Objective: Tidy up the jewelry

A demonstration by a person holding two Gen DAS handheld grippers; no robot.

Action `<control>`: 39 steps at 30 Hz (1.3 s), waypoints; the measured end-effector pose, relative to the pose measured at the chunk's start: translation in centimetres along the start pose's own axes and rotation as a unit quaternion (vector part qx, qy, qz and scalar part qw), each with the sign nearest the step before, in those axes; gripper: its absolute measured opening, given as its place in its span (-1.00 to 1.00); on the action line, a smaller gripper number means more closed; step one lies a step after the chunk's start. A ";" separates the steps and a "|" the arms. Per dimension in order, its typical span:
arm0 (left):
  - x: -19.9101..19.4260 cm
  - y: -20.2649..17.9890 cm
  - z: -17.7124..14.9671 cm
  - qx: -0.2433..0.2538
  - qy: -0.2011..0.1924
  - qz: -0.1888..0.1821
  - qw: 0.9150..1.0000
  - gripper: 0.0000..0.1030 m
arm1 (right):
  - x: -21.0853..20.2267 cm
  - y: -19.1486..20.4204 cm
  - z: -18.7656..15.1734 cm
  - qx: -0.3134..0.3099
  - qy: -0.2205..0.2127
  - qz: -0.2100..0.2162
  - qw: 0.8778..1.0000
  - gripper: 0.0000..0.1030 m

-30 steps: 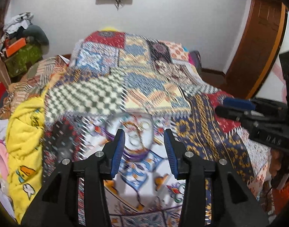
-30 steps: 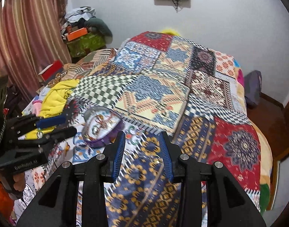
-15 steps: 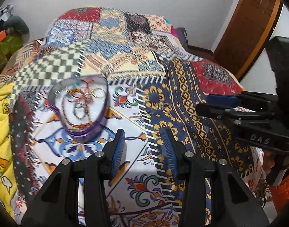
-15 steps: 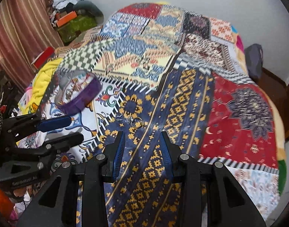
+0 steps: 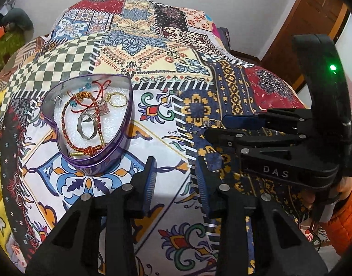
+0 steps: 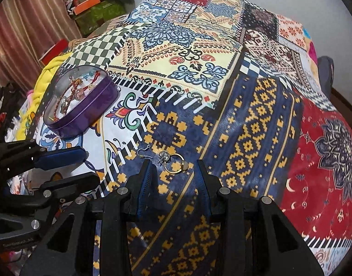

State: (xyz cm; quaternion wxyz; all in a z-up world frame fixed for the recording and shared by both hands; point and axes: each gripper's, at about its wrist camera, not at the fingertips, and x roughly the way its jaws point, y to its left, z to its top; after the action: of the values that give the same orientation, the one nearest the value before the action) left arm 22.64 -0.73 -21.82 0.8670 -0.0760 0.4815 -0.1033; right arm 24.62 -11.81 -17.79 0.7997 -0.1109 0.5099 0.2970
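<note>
Right wrist view first: we see our right tongs (image 6: 173, 179) standing wide apart and empty, low over the navy-and-gold patch of the patchwork bedspread (image 6: 256, 105). Just ahead of the tips and roughly between them lie a gold ring (image 6: 174, 164) and a small silver piece (image 6: 164, 156) touching its left side; we cannot tell exactly what that piece is. A thin wire earring hook (image 6: 143, 150) lies just left of those, near the left fingertip (image 6: 146, 168). Neither finger touches any of them.

Farther left on the bed sits the purple heart-shaped tin (image 6: 83, 112), lid off, well apart from the loose ring.

From the left wrist view, our left tongs (image 5: 176, 179) are also spread and hold nothing, hovering over the white floral patch just right of and below the tin (image 5: 111, 154). Inside it, on white padding, we make out a braided red bracelet (image 5: 67, 124), a wide silver ring (image 5: 89, 126) and a thin gold hoop (image 5: 117, 100), tangled with red cord. The right tongs (image 5: 222, 126) reach in from the right, held by a hand (image 5: 341, 191) in an orange sleeve (image 5: 344, 225).
</note>
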 end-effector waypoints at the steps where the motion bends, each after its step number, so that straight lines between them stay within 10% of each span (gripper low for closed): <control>1: 0.1 0.1 0.0 0.000 0.000 -0.001 1.000 -0.36 | 0.0 0.1 -0.1 -0.003 -0.001 -0.003 1.000 -0.35; 5: 0.2 0.0 0.1 0.001 -0.003 -0.002 1.000 -0.36 | 0.2 0.4 0.1 -0.009 -0.003 -0.006 1.000 -0.63; 39: 5.0 -5.4 4.2 0.103 0.015 0.014 0.994 -0.58 | -6.4 -6.0 -2.2 0.088 -0.083 -0.012 0.993 -0.63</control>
State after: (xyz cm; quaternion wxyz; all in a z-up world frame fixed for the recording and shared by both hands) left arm 28.19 -7.12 -22.46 0.8643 0.0222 0.4822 -0.1411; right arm 24.53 -19.99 -13.89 0.8497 -0.0210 0.4641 0.2494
